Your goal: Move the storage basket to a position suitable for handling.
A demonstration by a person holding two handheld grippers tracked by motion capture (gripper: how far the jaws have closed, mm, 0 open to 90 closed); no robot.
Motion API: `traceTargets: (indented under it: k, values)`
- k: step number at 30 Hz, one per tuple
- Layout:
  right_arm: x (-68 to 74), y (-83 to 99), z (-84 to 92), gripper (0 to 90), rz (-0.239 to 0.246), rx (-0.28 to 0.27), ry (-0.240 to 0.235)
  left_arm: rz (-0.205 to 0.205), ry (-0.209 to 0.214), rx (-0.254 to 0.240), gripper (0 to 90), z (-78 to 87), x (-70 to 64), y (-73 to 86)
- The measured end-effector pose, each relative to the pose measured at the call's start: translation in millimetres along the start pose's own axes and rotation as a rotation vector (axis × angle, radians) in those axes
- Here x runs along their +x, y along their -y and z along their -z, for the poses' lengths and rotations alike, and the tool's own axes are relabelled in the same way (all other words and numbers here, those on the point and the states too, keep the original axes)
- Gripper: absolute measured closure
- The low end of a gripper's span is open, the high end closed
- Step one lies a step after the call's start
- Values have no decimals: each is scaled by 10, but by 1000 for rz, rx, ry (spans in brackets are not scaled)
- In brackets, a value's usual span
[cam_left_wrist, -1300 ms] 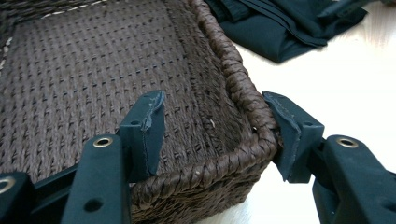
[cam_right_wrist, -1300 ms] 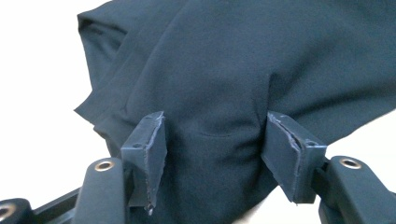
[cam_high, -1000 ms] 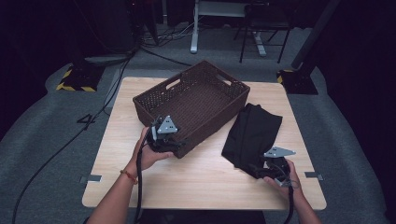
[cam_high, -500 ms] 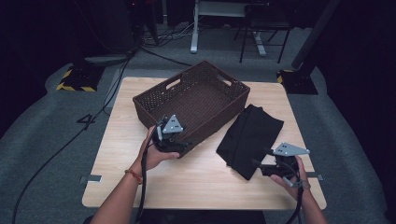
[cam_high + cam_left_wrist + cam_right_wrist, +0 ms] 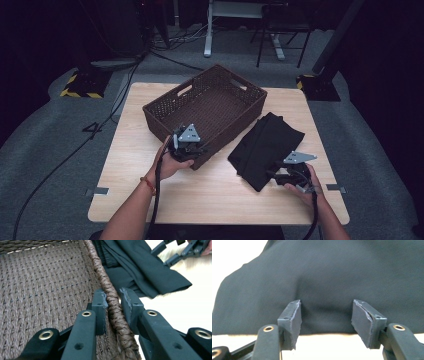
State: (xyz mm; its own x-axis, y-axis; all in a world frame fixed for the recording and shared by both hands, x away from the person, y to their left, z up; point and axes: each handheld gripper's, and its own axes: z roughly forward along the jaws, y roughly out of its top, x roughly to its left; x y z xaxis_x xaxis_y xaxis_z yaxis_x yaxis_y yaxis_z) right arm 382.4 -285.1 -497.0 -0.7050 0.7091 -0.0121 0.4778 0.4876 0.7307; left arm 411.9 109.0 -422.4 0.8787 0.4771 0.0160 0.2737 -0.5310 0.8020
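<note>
A dark brown woven basket stands empty at the middle of the table, turned at an angle. My left gripper is at its near wall; in the left gripper view its jaws straddle the braided rim, shut on it. A folded black cloth lies flat to the right of the basket. My right gripper is at the cloth's near corner. In the right gripper view it is open, pads wide apart just above the cloth's edge, with nothing between them.
The light wooden table has bare surface in front of the basket and cloth. The right gripper shows far off in the left gripper view, beyond the cloth. Chair and desk legs stand on the grey floor behind the table.
The right gripper drew slightly right, then came back in to the cloth's near corner. The left gripper, basket and cloth have stayed put.
</note>
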Motion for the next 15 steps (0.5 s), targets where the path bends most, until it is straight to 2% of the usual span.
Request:
traceTargets:
  k: [2, 8, 11, 15]
  values:
    - [67, 8, -16, 435, 9, -8, -32, -9, 1, 0, 748, -7, -3, -4]
    - [248, -10, -22, 453, 18, 4, -45, -21, 27, -9, 748, -2, 13, 14]
    - [376, -1, -13, 452, 35, 6, -48, -51, 56, -12, 748, 16, 8, 34]
    - [620, 17, 22, 438, 64, 18, -57, -93, 109, -21, 749, 99, 7, 112]
